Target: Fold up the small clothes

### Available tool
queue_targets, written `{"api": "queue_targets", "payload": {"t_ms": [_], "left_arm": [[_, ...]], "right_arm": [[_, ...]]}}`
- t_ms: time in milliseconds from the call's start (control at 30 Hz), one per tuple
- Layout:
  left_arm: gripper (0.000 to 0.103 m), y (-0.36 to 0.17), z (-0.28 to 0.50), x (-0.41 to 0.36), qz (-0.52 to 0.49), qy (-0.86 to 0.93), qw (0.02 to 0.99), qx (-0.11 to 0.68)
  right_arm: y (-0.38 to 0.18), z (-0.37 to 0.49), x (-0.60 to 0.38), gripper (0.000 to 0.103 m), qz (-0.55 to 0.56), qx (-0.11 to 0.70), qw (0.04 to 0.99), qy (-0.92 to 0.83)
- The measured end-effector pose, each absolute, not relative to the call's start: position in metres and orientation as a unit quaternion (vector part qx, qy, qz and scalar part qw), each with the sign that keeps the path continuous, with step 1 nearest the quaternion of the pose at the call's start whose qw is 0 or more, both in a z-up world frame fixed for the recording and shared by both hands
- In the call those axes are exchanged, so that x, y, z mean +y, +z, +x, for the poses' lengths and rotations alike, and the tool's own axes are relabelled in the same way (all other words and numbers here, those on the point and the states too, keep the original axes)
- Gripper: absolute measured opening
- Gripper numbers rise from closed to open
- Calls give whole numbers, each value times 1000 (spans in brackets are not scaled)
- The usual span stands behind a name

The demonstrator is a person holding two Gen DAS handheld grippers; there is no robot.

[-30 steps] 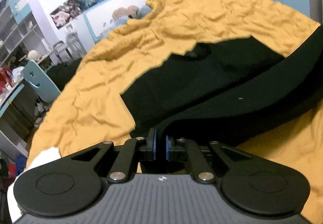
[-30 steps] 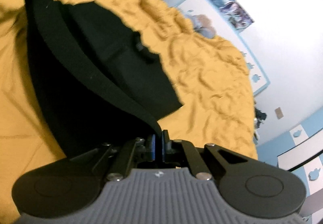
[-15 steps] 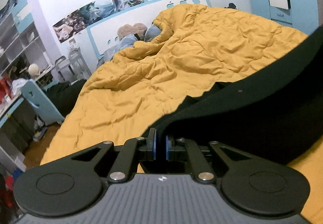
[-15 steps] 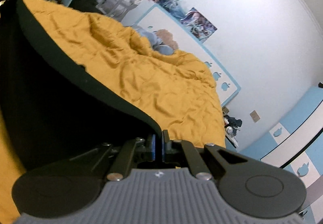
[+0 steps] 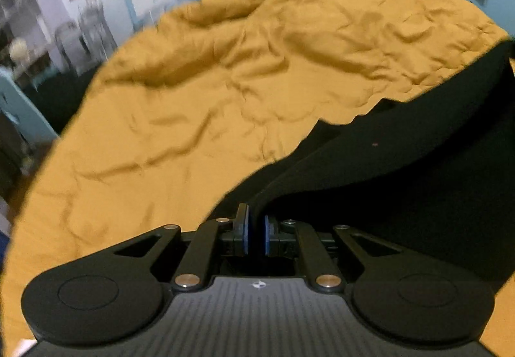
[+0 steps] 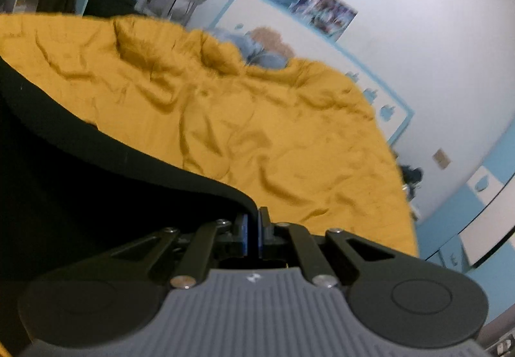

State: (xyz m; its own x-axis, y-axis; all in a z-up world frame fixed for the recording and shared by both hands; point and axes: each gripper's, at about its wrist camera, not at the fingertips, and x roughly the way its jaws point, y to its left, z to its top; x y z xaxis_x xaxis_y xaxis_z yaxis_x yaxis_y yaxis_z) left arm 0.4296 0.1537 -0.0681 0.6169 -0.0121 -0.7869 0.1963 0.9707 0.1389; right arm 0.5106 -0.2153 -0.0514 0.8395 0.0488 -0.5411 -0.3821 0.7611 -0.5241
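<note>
A black garment [image 5: 402,170] hangs stretched between both grippers above a yellow quilt [image 5: 225,83]. In the left wrist view my left gripper [image 5: 256,228] is shut on one end of the garment's edge band, and the cloth runs off to the right. In the right wrist view my right gripper [image 6: 252,230] is shut on the other end, with the black garment [image 6: 80,177] filling the left side. The garment's lower part is hidden behind its own fold and the gripper bodies.
The yellow quilt [image 6: 257,132] covers the whole bed. Stuffed toys [image 6: 267,48] lie at the headboard. A blue chair and shelves [image 5: 19,74] stand left of the bed, and a blue-and-white wardrobe [image 6: 482,202] stands to the right.
Both grippers have swept across the bed with the garment still pinched; the flat black cloth seen lying on the quilt earlier is now lifted, and the headboard end has come into view.
</note>
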Motion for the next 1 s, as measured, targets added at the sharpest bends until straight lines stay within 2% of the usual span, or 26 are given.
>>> {"api": "queue_targets", "payload": {"t_ms": [233,333,467,533,600,633,700,767,833,1000], "left_arm": [[16,-91,471,186,-22,-56,884,463],[21,-90,485,198,-64,-24,891,449],[22,-91,497,216,-116,35,893,433],[22,-89,495,220,-112,55,899,420],[22,-87,489,223,-115,61,905,406],[22,-86,484,226,-116,63,906,402],[22,-83,478,232,-119,67,907,399],[26,-81,468,237,-124,61,905,403],[36,-80,457,241,-133,47,900,412],[47,-78,414,246,-149,2,889,433]], "right_arm": [[-107,557,-211,0,-313,297,895,109],[-120,569,-211,0,-304,311,895,103],[-132,581,-213,0,-285,325,897,92],[-136,581,-214,8,-280,328,898,83],[-136,579,-217,31,-276,320,904,70],[-135,578,-220,34,-274,316,906,62],[-130,575,-229,36,-262,316,911,44],[-122,569,-242,37,-232,323,917,42],[-114,559,-254,37,-201,339,918,50],[-95,512,-287,43,-95,409,902,97]]}}
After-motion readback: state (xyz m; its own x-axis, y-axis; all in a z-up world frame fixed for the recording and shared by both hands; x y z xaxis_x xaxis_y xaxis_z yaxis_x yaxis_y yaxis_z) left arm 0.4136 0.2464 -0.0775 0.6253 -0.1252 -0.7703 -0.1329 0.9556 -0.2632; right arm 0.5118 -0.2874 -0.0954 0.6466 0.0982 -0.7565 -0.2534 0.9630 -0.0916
